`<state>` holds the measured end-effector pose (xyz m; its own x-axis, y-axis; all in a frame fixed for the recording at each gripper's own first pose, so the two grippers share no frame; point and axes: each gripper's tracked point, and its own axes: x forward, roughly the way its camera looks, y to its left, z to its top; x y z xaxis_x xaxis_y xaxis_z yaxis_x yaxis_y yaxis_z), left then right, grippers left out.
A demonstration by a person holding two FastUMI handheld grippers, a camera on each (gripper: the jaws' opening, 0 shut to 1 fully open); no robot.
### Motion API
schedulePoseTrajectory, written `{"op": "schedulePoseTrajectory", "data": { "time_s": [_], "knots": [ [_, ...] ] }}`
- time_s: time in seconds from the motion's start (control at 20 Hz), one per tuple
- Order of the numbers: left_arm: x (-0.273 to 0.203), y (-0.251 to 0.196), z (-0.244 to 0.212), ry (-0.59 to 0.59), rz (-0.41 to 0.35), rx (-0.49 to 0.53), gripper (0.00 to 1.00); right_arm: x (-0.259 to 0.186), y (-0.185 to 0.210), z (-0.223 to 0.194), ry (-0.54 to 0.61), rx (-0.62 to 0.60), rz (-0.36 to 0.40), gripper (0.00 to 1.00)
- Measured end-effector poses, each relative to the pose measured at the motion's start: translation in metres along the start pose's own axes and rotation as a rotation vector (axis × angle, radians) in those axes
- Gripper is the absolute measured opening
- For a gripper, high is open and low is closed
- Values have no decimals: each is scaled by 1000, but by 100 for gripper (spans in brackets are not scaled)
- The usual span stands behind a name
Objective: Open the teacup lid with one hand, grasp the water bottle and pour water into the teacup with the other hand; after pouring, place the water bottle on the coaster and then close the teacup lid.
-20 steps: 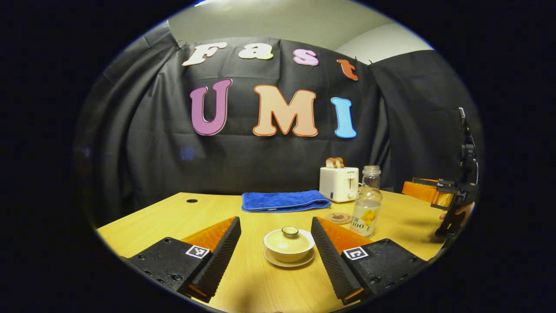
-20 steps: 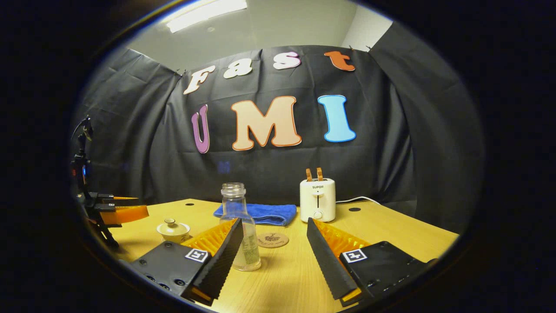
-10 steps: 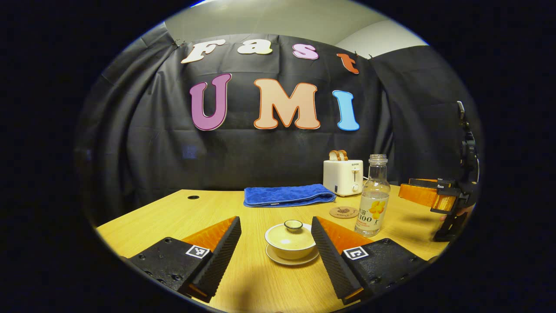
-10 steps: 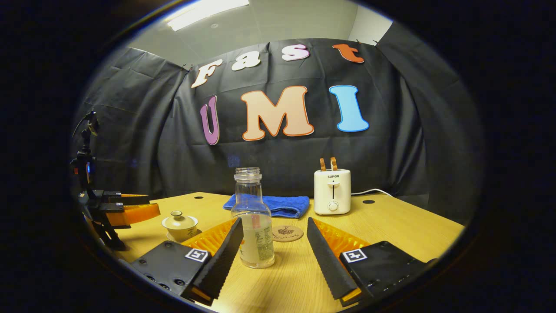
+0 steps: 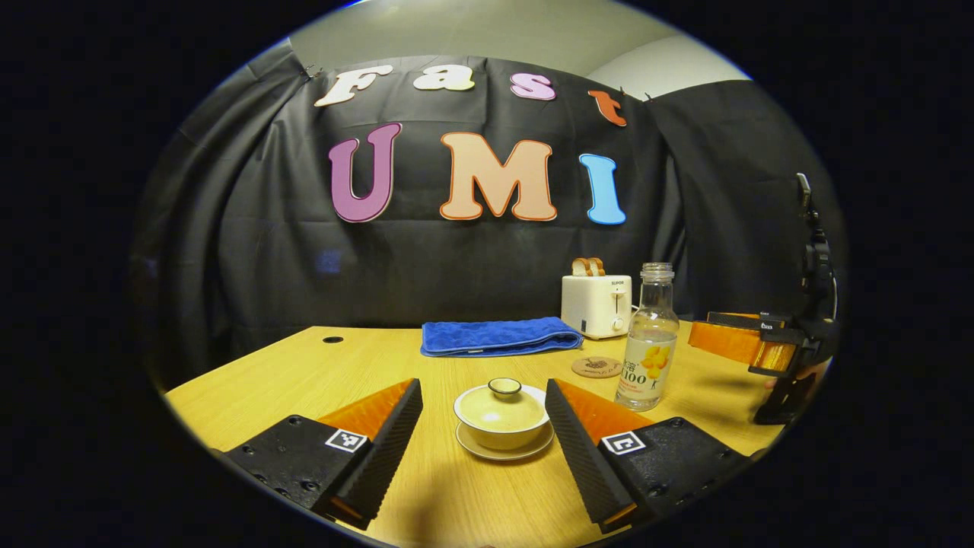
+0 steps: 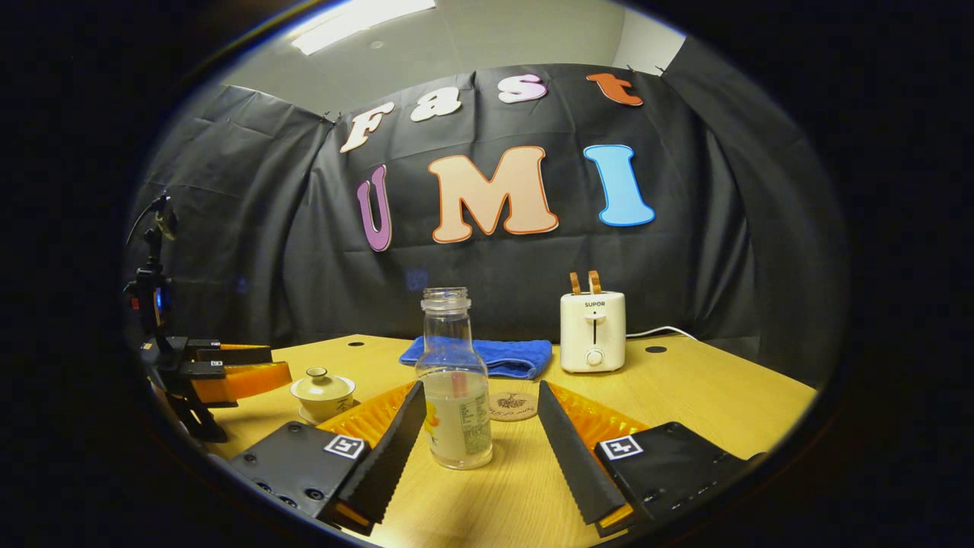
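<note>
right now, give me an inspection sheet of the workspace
surface: wooden table, two round holes near the back edge
job's things: lidded teacup on its saucer, lid on; water bottle upright, uncapped, partly filled; coaster bare
clutter: folded blue towel; white toaster with toast in it
grippers: left tool open, teacup ahead between its fingers; right tool open, bottle ahead between its fingers, no contact seen
cables: white cord behind the toaster
surroundings: black cloth wall; ceiling light
</note>
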<state>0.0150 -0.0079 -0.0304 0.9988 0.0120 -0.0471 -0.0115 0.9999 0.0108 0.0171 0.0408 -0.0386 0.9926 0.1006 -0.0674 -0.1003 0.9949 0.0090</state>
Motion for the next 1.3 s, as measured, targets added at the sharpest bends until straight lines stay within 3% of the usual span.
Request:
{"op": "schedulePoseTrajectory", "data": {
  "time_s": [0.05,0.15,0.2,0.3,0.8,0.9,1.25,1.3],
  "knots": [
    [0,1,1,-1,0,2,95,2,1,-1,3,-1,4,92],
    [-2,0,1,-2,0,8,95,3,3,-3,8,1,9,99],
    [-1,0,1,-1,-1,9,95,4,3,-4,12,2,12,92],
    [2,-1,1,4,-5,10,95,3,4,-5,17,3,16,95],
    [35,-18,-5,63,-52,8,95,-2,-2,-6,18,8,21,92],
    [43,-20,-7,79,-58,6,94,-2,-4,-7,24,11,23,95],
    [64,-12,-10,115,-53,32,77,-1,-8,-9,38,26,29,92],
    [65,-12,-13,120,-52,31,77,-1,-9,-9,39,29,30,99]
  ]
}}
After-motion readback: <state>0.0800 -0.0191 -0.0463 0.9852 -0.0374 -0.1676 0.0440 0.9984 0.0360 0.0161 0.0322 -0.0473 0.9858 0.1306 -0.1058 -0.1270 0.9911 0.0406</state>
